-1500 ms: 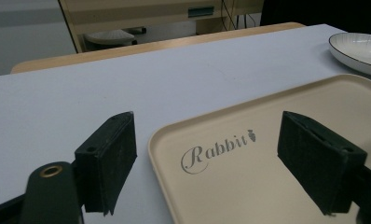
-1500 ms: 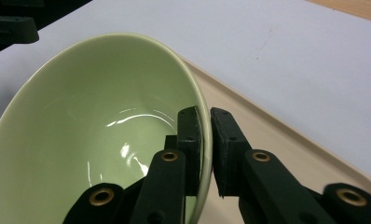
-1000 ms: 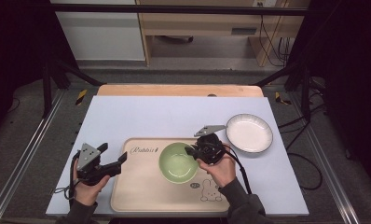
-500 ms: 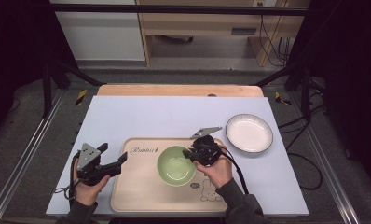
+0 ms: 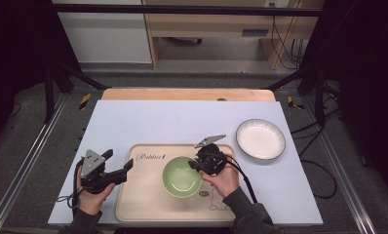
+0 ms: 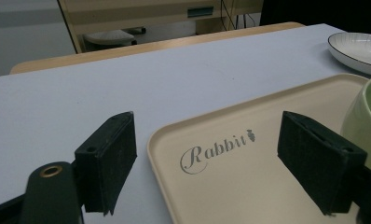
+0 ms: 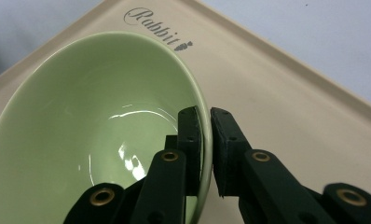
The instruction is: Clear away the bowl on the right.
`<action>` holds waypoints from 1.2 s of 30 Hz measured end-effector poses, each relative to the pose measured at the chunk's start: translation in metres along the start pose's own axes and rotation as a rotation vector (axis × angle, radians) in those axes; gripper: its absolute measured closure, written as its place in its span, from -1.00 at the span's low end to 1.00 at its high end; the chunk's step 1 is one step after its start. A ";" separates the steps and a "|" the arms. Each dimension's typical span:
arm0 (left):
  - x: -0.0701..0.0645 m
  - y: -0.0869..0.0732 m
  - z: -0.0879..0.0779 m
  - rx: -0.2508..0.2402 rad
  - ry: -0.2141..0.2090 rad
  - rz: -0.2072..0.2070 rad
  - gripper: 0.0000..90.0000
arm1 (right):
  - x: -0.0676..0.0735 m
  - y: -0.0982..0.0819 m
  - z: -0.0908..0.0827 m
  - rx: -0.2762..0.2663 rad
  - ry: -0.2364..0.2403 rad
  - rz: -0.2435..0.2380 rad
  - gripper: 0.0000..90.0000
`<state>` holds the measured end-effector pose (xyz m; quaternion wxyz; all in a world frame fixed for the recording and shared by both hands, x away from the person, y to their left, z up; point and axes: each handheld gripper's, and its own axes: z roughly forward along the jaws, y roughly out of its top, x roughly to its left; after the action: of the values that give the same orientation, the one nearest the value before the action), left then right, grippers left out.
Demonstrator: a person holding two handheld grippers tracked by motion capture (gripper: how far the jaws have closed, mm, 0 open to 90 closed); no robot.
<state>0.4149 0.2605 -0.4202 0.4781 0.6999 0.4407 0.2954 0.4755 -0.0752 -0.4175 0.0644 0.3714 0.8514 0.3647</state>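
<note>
I have the right gripper (image 7: 206, 122) clenched on the bowl (image 5: 182, 176) — in the right gripper view one jaw sits inside the green wall and the other outside, pinching the rim near the lower middle of the frame. In the high view the bowl is on the tray (image 5: 143, 197), lower centre of the frame, with my right hand just to its right. Whether it rests fully on the tray or is a touch lifted, I cannot tell.

The left gripper (image 6: 207, 161) has its jaws spread wide with nothing between them; it hovers at the tray's left edge, lower left in the high view, one pad over the table (image 5: 148, 122) and one over the tray.

My worry is the grip itself: a pinch on one point of a glazed rim. If I lift, the bowl's weight hangs to one side and it may pivot or slip between the pads, dropping back onto the tray. A sideways drag could shove the tray instead, since the left gripper holds nothing. The plate (image 5: 260, 139), at right of centre, sits near enough that a swing that way could knock it.
</note>
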 end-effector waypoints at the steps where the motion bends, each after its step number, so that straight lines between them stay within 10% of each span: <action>1: 0.000 0.000 0.000 0.000 0.000 0.000 -0.57 | -0.001 0.000 0.002 0.004 -0.002 -0.006 0.85; 36: 0.000 -0.001 0.001 0.005 0.000 -0.001 -0.57 | -0.009 -0.006 0.021 -0.011 -0.002 0.033 0.87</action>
<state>0.4157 0.2602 -0.4214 0.4766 0.7009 0.4418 0.2941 0.4865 -0.0715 -0.4383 0.0610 0.3854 0.8431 0.3700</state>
